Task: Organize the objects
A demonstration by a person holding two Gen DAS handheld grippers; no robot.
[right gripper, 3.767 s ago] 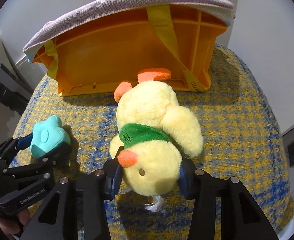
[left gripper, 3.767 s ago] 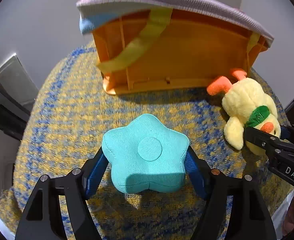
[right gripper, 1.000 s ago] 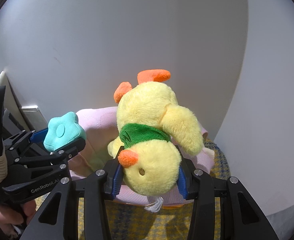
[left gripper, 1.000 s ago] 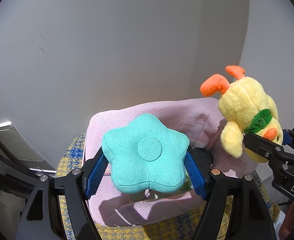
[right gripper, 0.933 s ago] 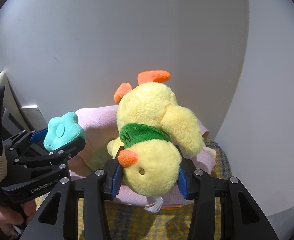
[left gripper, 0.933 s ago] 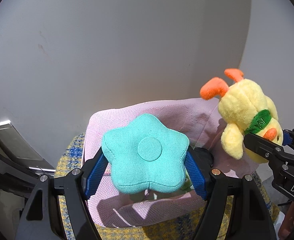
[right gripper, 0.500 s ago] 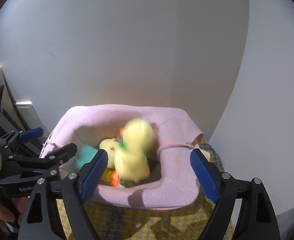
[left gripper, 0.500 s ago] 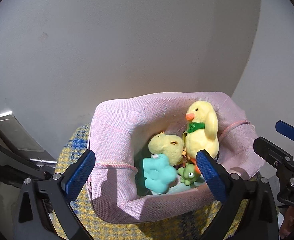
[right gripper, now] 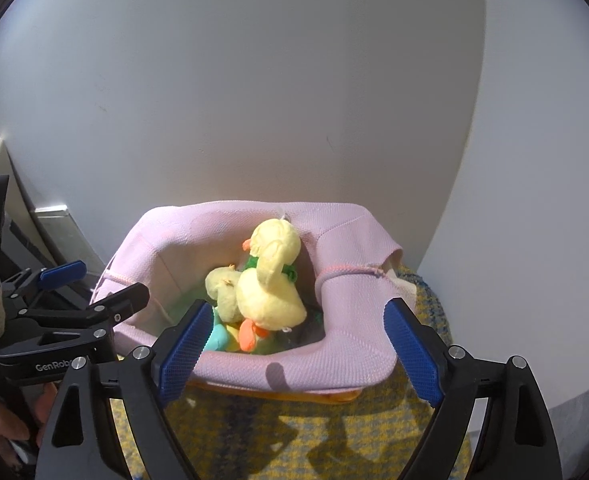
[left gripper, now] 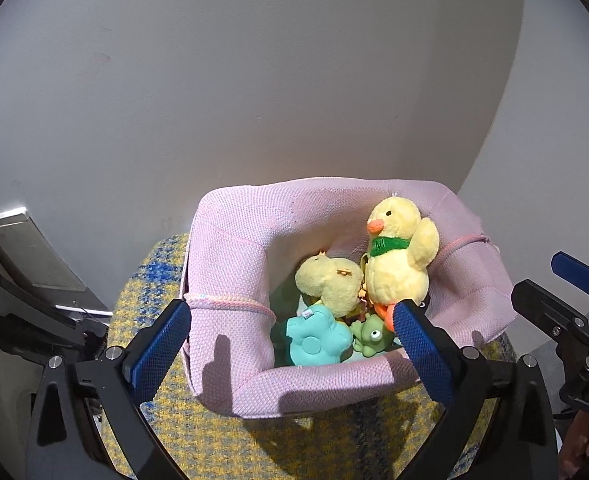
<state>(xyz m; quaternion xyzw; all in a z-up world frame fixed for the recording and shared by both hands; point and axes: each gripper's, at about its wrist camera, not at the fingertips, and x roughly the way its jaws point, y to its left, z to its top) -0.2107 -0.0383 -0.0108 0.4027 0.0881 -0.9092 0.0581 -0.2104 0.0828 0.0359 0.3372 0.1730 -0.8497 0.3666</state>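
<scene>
A pink fabric-lined basket [left gripper: 230, 264] stands on a yellow-and-blue woven surface [left gripper: 222, 440]. Inside it sit the yellow plush duck with a green scarf [left gripper: 398, 256], a teal star cushion [left gripper: 314, 340], a second pale yellow plush [left gripper: 328, 280] and a small green frog [left gripper: 370, 336]. My left gripper [left gripper: 290, 344] is open and empty above the basket's near rim. My right gripper [right gripper: 298, 344] is open and empty over the basket [right gripper: 354, 344]. The duck [right gripper: 270, 280] leans upright there. The teal star [right gripper: 216, 340] is mostly hidden.
A plain grey wall [left gripper: 254, 80] rises right behind the basket. A metal fixture [left gripper: 26, 248] sits at the left. The right gripper's body [left gripper: 566, 312] shows at the right edge of the left wrist view. The left gripper's body [right gripper: 62, 320] shows at the left of the right wrist view.
Both grippers opened over the basket. The teal star dropped from the left gripper and the duck from the right; both now rest inside the basket.
</scene>
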